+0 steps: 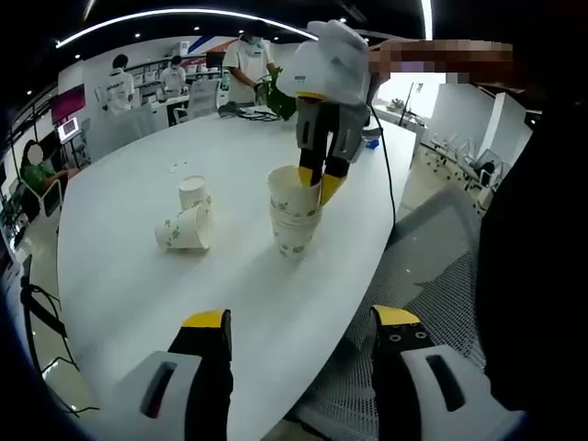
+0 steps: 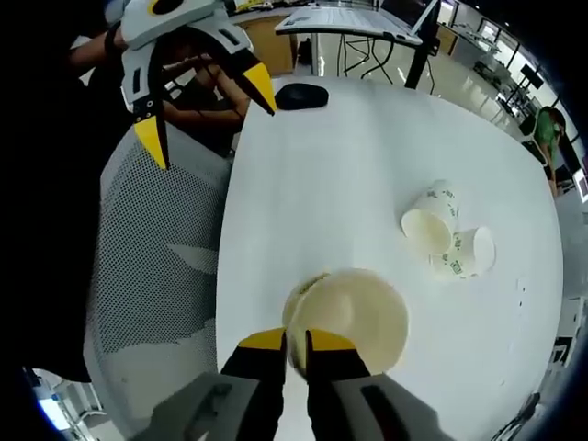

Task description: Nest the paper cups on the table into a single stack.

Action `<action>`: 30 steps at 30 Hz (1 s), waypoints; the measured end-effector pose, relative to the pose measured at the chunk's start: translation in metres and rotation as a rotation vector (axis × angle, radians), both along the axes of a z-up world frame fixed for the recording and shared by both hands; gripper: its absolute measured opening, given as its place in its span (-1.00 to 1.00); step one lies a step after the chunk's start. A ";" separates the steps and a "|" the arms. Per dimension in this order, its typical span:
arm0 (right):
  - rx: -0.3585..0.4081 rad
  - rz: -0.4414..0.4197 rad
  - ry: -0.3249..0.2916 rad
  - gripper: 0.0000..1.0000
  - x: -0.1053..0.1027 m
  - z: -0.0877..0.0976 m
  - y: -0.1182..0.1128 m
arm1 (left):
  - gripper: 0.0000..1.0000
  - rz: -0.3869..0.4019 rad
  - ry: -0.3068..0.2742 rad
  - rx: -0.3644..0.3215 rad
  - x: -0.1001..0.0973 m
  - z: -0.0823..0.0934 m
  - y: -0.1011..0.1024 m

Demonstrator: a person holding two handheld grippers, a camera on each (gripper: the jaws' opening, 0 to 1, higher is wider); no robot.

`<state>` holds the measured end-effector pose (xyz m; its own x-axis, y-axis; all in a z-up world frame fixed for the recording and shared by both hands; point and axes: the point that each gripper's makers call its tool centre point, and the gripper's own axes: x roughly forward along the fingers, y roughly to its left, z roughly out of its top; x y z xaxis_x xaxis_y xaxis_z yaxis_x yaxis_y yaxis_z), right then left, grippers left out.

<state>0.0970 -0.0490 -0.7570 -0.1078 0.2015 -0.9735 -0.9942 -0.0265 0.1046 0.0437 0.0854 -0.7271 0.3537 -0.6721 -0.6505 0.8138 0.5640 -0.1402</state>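
White tabletop (image 1: 138, 276) runs through the middle of both views, with an open office and several people behind it at the upper left of the left gripper view. Your right gripper (image 2: 295, 354) sits at the bottom centre of its own view, jaws clenched on the near rim of the top cup of the stack (image 2: 349, 317); in the left gripper view you see it (image 1: 314, 184) coming down from the top centre onto that stack (image 1: 294, 220), which stands upright at frame centre. Your left gripper (image 1: 299, 335) is released, jaws wide apart at the bottom of its view, over the table edge and a mesh chair (image 1: 432, 276); it appears at the upper left of the right gripper view (image 2: 204, 112). Two loose cups (image 1: 188, 219) lie touching, left of the stack and apart from it; in the right gripper view they (image 2: 446, 239) lie at centre right.
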 end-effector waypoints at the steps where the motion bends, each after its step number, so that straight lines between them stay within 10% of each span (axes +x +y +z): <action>1: 0.000 -0.001 -0.001 -0.89 0.000 0.000 0.000 | 0.18 0.000 0.000 0.000 0.000 0.000 0.000; 30: 0.158 -0.093 -0.012 -0.75 0.003 0.027 -0.001 | 0.17 -0.014 0.006 0.011 -0.003 -0.001 -0.002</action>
<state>0.1004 -0.0498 -0.7302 -0.0700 0.3608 -0.9300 -0.9943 0.0505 0.0944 0.0406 0.0834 -0.7280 0.3400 -0.6696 -0.6603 0.8209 0.5539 -0.1389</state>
